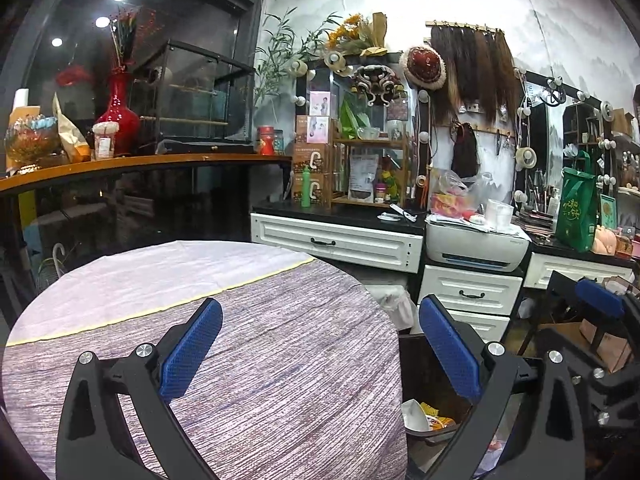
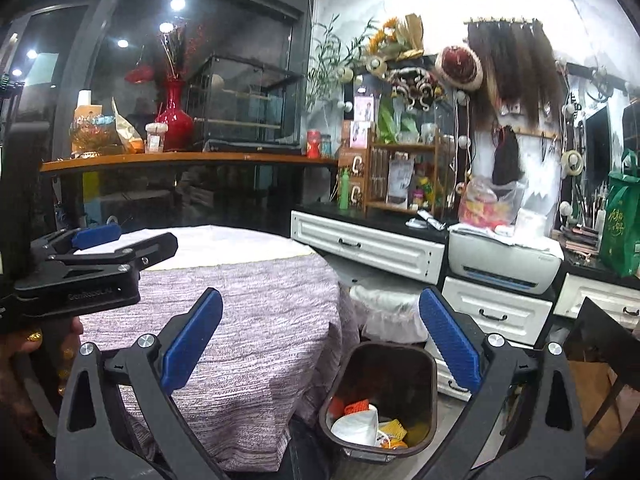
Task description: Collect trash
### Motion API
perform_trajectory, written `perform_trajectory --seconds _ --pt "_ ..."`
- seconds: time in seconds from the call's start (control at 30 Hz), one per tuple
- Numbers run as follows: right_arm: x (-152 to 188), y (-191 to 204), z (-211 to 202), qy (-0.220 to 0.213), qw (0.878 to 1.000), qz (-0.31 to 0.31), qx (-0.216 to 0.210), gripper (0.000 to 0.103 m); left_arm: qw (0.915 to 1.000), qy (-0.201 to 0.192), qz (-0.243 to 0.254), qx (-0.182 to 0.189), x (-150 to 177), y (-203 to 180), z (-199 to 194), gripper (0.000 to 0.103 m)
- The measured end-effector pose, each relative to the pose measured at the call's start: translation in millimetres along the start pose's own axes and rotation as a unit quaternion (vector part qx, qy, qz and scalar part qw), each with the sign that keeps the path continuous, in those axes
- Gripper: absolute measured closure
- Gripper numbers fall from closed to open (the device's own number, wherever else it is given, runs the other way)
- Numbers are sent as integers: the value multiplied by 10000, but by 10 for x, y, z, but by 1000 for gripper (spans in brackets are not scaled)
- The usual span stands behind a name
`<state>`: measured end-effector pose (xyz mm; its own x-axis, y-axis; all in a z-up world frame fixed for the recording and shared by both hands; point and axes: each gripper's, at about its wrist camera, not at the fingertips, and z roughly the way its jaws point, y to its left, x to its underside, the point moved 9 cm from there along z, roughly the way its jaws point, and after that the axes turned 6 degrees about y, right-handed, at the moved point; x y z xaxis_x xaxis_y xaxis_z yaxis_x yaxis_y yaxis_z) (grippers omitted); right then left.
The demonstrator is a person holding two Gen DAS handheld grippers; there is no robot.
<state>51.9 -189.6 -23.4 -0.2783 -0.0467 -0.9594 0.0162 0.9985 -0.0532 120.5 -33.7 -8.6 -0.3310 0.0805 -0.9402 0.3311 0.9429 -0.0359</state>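
Note:
A dark trash bin [image 2: 416, 364] stands on the floor beside the round table [image 2: 256, 308]; white, orange and yellow trash [image 2: 360, 424] lies in it. In the left wrist view the bin [image 1: 424, 376] shows low between my fingers, with trash [image 1: 420, 416] inside. My left gripper [image 1: 320, 344] is open and empty over the table's right edge. My right gripper [image 2: 320, 340] is open and empty, above the bin and the table's edge. The left gripper [image 2: 100, 248] also shows at the left of the right wrist view. The right gripper's blue pad [image 1: 600, 298] shows at the right of the left wrist view.
The table [image 1: 224, 320] has a purple-grey cloth and a white cloth [image 1: 160, 272] at its far side. A white-lined bin [image 2: 388, 312] stands behind the dark one. White drawers [image 2: 368, 244] and a printer [image 2: 504, 264] line the wall. A chair [image 2: 600, 344] is at right.

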Motion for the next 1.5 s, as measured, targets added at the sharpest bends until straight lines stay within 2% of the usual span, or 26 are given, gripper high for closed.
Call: perform_trajectory --seconds 0.27,1.5 --pt "-48 -54 -36 -103 9999 92 -22 6 9999 -64 -156 33 5 60 -43 6" --pt "-9 -26 -14 -96 9998 135 -72 6 9999 -41 -96 8 67 33 -21 6"
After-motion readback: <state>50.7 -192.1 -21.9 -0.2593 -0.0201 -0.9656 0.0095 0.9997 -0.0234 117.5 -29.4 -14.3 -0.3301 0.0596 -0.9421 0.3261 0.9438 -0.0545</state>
